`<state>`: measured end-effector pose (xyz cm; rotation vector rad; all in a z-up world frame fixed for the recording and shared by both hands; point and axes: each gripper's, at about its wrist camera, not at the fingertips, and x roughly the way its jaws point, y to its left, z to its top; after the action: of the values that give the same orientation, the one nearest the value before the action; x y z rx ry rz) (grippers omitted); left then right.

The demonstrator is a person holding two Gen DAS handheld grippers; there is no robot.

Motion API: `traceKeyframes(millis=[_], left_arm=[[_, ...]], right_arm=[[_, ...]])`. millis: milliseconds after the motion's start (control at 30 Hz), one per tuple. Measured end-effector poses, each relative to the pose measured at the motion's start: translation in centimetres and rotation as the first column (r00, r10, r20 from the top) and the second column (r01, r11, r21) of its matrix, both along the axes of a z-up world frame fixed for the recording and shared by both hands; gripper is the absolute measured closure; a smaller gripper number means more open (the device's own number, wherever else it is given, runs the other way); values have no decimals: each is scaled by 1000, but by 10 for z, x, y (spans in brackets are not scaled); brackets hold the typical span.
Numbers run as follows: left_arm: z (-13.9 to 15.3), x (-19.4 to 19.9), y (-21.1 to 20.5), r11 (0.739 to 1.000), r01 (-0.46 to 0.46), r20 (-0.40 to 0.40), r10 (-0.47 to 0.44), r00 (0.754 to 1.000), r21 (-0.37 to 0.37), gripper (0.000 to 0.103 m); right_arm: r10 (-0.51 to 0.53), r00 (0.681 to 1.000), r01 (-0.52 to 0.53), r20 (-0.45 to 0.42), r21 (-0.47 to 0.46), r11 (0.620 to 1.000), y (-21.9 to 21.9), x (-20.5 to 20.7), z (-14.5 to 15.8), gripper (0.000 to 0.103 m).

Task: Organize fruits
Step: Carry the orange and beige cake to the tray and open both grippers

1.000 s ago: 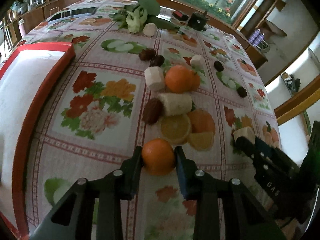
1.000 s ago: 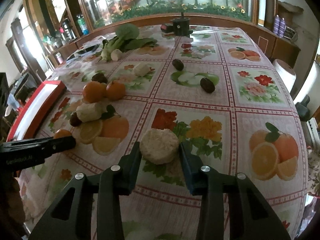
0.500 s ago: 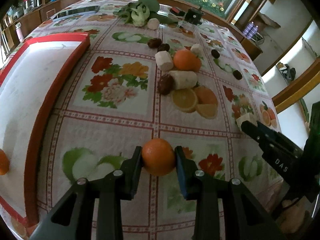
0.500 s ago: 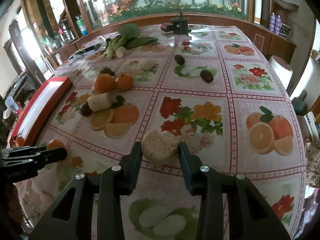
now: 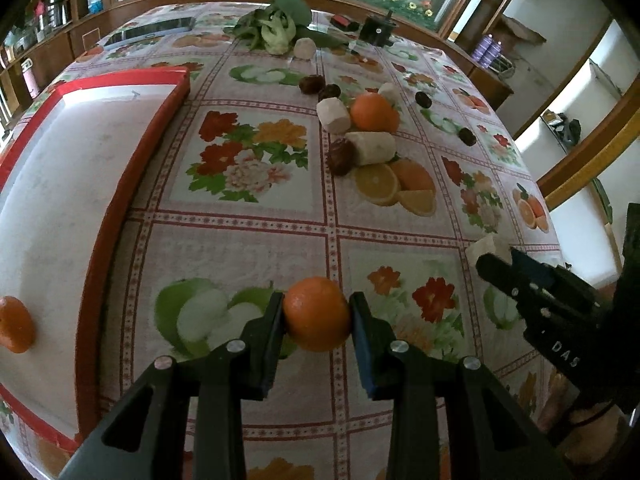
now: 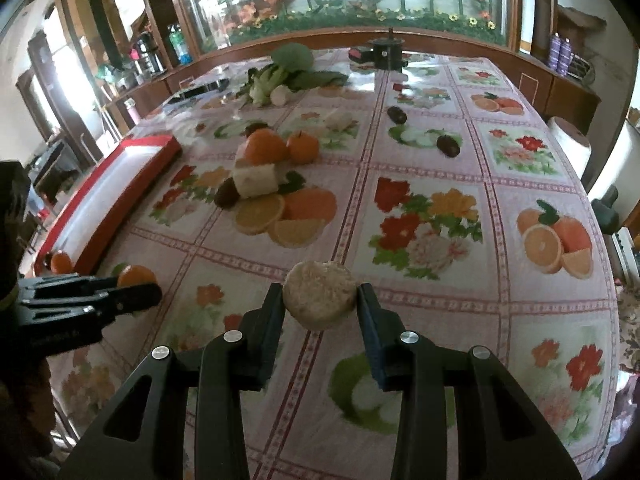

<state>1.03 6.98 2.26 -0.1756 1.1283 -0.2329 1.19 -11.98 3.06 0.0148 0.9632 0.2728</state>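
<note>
My left gripper point(image 5: 317, 314) is shut on an orange point(image 5: 317, 312) and holds it above the tablecloth, right of the red-rimmed white tray point(image 5: 120, 208). One orange point(image 5: 14, 329) lies in the tray. My right gripper point(image 6: 320, 300) is shut on a pale round fruit piece point(image 6: 319, 294), held above the table's near part. It also shows in the left wrist view point(image 5: 496, 264). More fruit lies mid-table: oranges point(image 5: 374, 112), pale chunks point(image 5: 370, 147) and dark dates point(image 5: 340, 157).
Green vegetables point(image 5: 276, 28) and a black device point(image 5: 377, 31) sit at the far end. Loose dates point(image 6: 448, 145) lie on the right side. The tray point(image 6: 116, 188) lies along the left edge. A wooden ledge surrounds the table.
Both grippers have pulled back toward the near edge and risen, each still holding its fruit. The left gripper has come nearer to the tray.
</note>
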Motion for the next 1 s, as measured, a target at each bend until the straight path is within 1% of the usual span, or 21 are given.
traceKeyframes(millis=[133, 300, 633, 833, 1000], left_arm=[[3, -3, 7, 1000, -1, 9, 1, 1000, -4, 68], [9, -6, 20, 1000, -7, 23, 7, 1000, -13, 68], [26, -10, 59, 999, -45, 68, 47, 997, -19, 68], [32, -10, 97, 995, -103, 87, 103, 991, -4, 68], [33, -9, 137, 985, -174, 94, 172, 981, 16, 68]], right_arm=[[-5, 1000, 5, -5, -2, 1000, 6, -3, 0, 67], [10, 1000, -10, 10, -3, 1000, 21, -4, 8, 67], [89, 995, -90, 32, 1, 996, 73, 4, 20, 67], [161, 986, -162, 44, 4, 987, 116, 14, 27, 67], [238, 970, -239, 49, 12, 971, 159, 20, 31, 67]])
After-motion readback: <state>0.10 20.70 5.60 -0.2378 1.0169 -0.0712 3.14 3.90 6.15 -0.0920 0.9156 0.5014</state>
